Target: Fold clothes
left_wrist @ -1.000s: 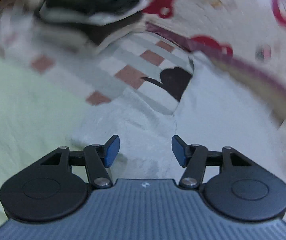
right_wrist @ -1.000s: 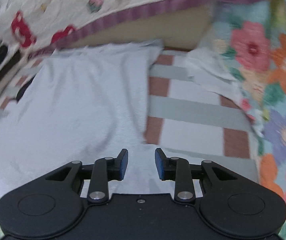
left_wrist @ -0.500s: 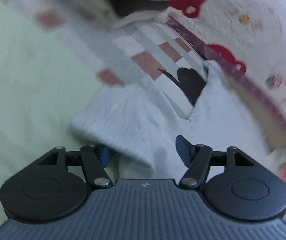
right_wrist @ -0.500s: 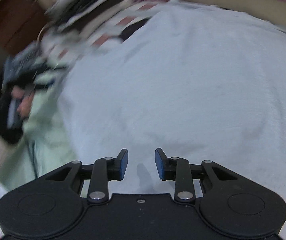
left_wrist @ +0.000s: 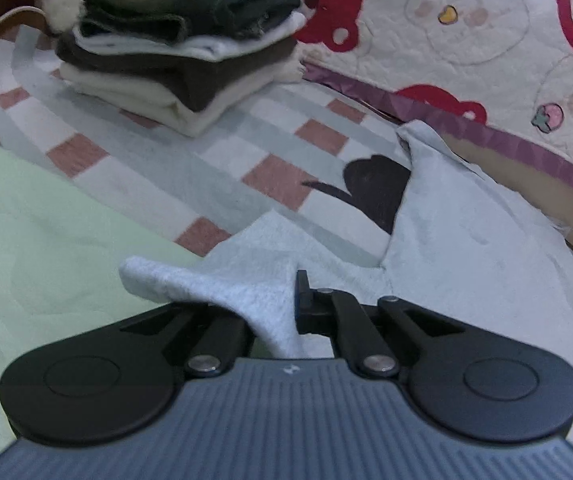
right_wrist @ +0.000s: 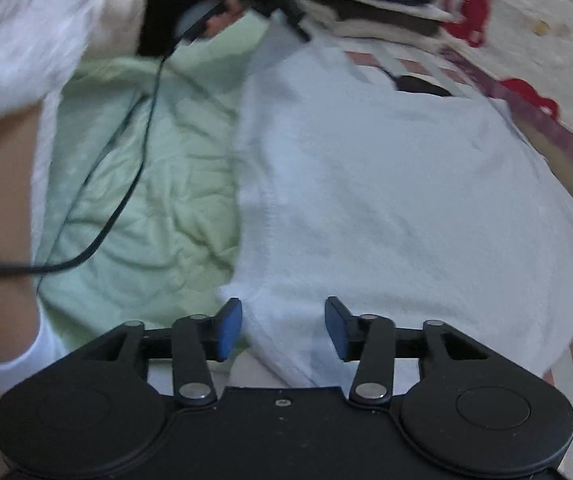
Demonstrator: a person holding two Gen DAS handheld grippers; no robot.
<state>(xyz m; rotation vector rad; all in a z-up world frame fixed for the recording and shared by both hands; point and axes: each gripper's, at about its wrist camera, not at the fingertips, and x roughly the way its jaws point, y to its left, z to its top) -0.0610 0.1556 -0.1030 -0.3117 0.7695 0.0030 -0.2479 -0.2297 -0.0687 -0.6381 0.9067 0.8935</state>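
Bedding in pale green and checks carries a spread light-blue garment (right_wrist: 386,184), whose corner the left gripper (left_wrist: 282,308) pinches while the right gripper (right_wrist: 282,328), fingers opening, straddles the near hem unpressed; gripping there likely comes before folding.

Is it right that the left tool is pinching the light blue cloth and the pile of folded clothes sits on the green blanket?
Not quite. The left tool does pinch the light blue cloth, but the pile of folded clothes sits on the checked sheet, beyond the green blanket. The left wrist view shows it.
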